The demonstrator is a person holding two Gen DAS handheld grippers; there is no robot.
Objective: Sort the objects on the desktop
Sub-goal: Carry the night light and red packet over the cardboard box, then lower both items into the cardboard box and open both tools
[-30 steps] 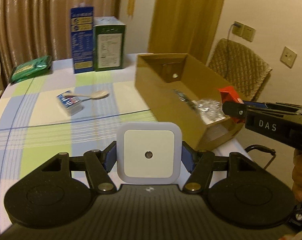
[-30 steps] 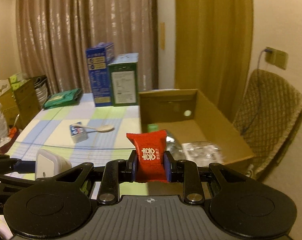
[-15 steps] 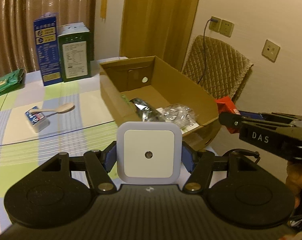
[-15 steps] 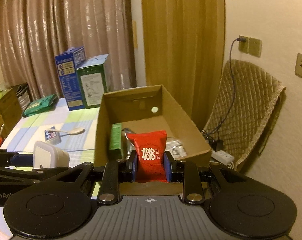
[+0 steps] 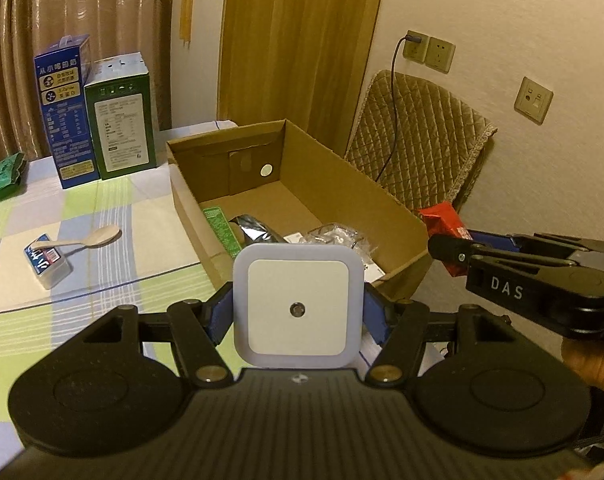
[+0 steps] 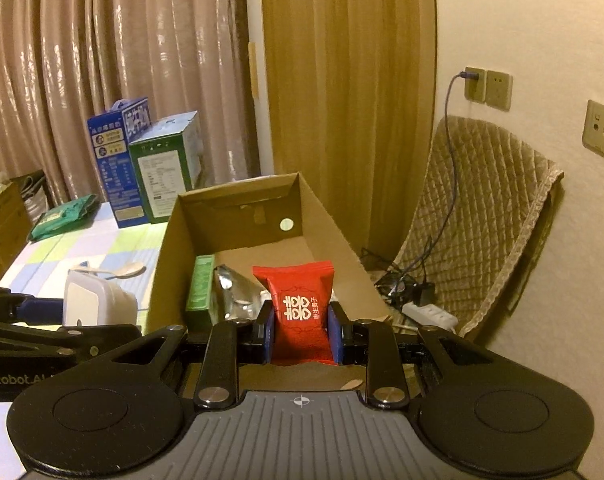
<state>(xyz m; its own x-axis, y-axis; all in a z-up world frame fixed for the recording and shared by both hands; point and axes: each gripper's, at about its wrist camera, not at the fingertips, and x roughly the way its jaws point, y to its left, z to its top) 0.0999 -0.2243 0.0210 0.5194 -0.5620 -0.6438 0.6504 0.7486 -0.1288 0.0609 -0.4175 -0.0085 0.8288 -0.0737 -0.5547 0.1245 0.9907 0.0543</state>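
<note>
My left gripper (image 5: 298, 312) is shut on a white square night light (image 5: 298, 304), held in the air just before the near end of an open cardboard box (image 5: 381, 204). My right gripper (image 6: 302, 328) is shut on a red candy packet (image 6: 300, 304), over the box's near right corner (image 6: 238, 200). In the left wrist view the right gripper (image 5: 445, 246) shows side-on with the red packet (image 5: 441, 216). In the right wrist view the night light (image 6: 90, 304) shows at left. Inside the box lie a green packet (image 6: 200, 288), a silver foil pouch (image 6: 234, 292) and clear plastic wrap (image 5: 333, 238).
On the checked tablecloth (image 5: 102, 208) lie a spoon (image 5: 98, 238) across a small blue tin (image 5: 44, 260), a green bag (image 5: 2, 176), and blue (image 5: 64, 108) and green (image 5: 120, 120) cartons at the back. A quilted chair (image 5: 417, 140) and floor cables (image 6: 405, 292) are right of the table.
Both grippers have moved right along the table with their loads, so the box now lies straight ahead and its inside is in view. Neither grip has changed.
</note>
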